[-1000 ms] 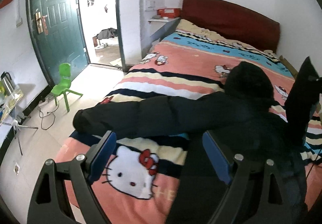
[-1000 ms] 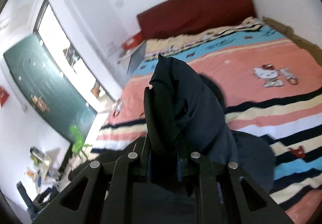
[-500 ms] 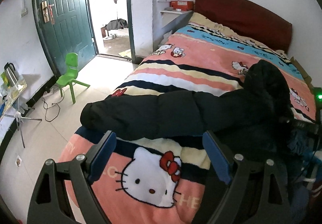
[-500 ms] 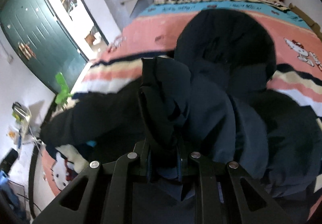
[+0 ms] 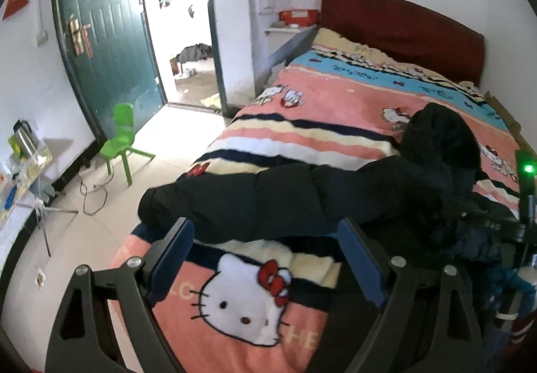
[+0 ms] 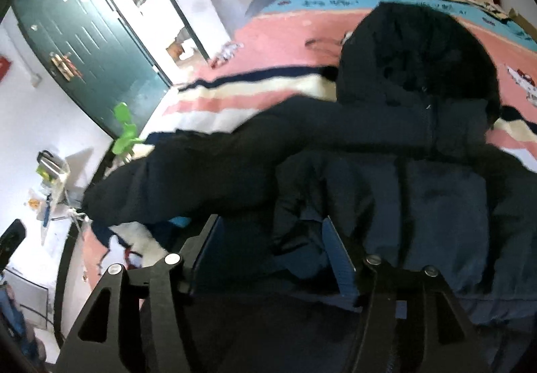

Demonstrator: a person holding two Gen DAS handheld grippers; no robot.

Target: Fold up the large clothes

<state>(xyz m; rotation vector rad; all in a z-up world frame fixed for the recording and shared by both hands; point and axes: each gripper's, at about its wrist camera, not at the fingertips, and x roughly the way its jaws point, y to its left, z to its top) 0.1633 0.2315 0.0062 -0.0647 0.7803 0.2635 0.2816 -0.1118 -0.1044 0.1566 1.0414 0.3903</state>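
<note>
Lying across the foot half of the bed (image 5: 335,104), the dark puffer jacket (image 5: 285,195) is stretching one sleeve (image 6: 188,175) out toward the bed's door-side edge while its hood (image 6: 416,51) is pointing toward the red headboard (image 5: 402,27). The striped Hello Kitty blanket (image 5: 248,299) is showing beneath it. The left gripper (image 5: 265,259) is hovering above the blanket just in front of the sleeve, its blue-padded fingers (image 5: 171,255) spread wide and gripping nothing. The right gripper (image 6: 272,252) is sitting over the jacket's body, its fingers parted, with a bunched fold of navy fabric lying between them; whether the pads are touching it is unclear. A green chair (image 5: 122,135) is standing on the floor beside the open green door (image 5: 104,37).
</note>
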